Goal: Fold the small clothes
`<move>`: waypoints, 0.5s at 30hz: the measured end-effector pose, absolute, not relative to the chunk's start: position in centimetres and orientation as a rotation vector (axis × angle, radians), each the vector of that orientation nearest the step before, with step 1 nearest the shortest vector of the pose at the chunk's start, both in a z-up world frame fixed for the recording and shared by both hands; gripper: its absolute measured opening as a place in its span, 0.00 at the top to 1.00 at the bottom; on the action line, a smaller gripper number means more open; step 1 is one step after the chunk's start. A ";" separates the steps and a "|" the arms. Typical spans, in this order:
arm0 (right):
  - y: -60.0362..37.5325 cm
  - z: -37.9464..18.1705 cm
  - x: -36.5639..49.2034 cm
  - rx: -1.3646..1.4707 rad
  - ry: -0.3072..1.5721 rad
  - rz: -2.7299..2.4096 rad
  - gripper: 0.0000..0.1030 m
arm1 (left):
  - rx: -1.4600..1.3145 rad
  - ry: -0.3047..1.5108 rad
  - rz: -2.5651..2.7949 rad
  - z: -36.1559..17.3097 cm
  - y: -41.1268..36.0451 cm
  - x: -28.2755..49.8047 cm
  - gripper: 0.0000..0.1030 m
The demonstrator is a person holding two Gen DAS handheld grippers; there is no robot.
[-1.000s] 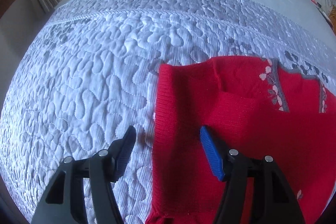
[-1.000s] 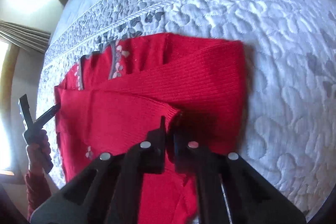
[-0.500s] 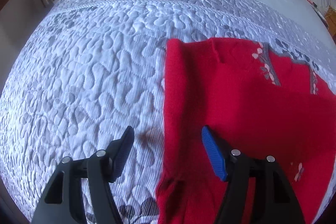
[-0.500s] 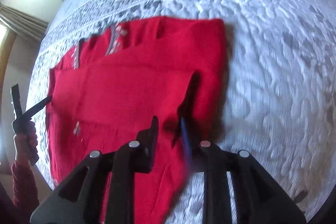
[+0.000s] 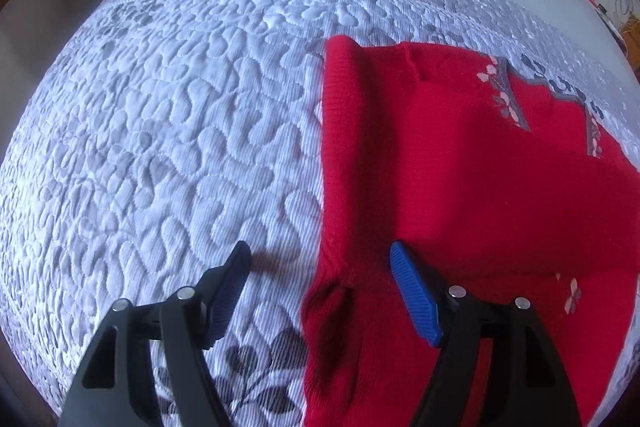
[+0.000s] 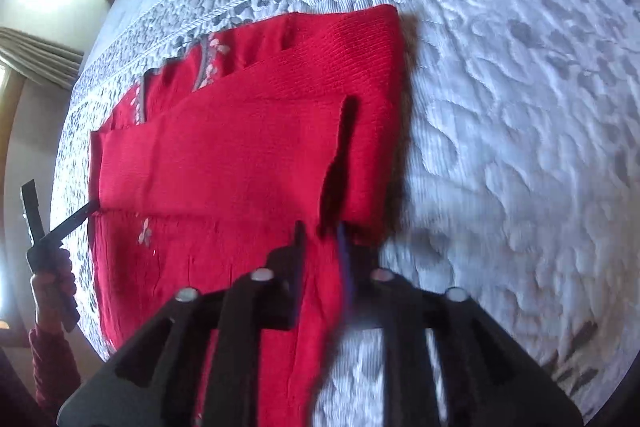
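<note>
The quilt (image 5: 168,131) covers the bed. The sweater (image 5: 460,167) lies flat on it, partly folded, near the quilt's patterned border. The left gripper (image 5: 320,283) hangs spread wide over the sweater's left edge, one finger above quilt, the blue pad (image 5: 414,295) above knit. The right gripper (image 6: 322,247) is blurred; its jaws stand slightly apart, holding nothing, at the sweater's right edge. Only the right view shows the person's left hand (image 6: 52,281).
</note>
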State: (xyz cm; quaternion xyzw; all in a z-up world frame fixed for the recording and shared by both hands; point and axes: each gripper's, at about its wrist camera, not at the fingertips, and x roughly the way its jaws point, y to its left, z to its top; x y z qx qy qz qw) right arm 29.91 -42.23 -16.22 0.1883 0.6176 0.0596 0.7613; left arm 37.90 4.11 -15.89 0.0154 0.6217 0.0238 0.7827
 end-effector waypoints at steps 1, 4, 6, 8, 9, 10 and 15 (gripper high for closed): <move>-42.2 -15.6 28.5 0.402 1.334 0.139 0.68 | 0.031 1.349 0.032 -15.4 4.3 36.8 0.30; -41.3 -14.7 23.9 0.402 1.330 0.197 0.68 | 0.032 1.374 -0.035 -14.3 5.1 32.2 0.28; -40.3 -14.4 20.4 0.411 1.333 0.252 0.67 | 0.046 1.383 -0.064 -13.7 5.9 28.6 0.28; -38.9 -14.4 16.4 0.399 1.346 0.296 0.64 | 0.052 1.400 -0.087 -13.2 6.5 24.9 0.27; -38.1 -14.4 14.1 0.389 1.353 0.312 0.64 | 0.056 1.411 -0.095 -13.1 6.8 23.2 0.27; -37.6 -14.5 12.7 0.381 1.358 0.318 0.64 | 0.064 1.417 -0.099 -13.0 7.2 21.5 0.27; -35.5 -14.8 5.8 0.339 1.377 0.310 0.61 | 0.069 1.428 -0.118 -12.2 8.2 15.9 0.27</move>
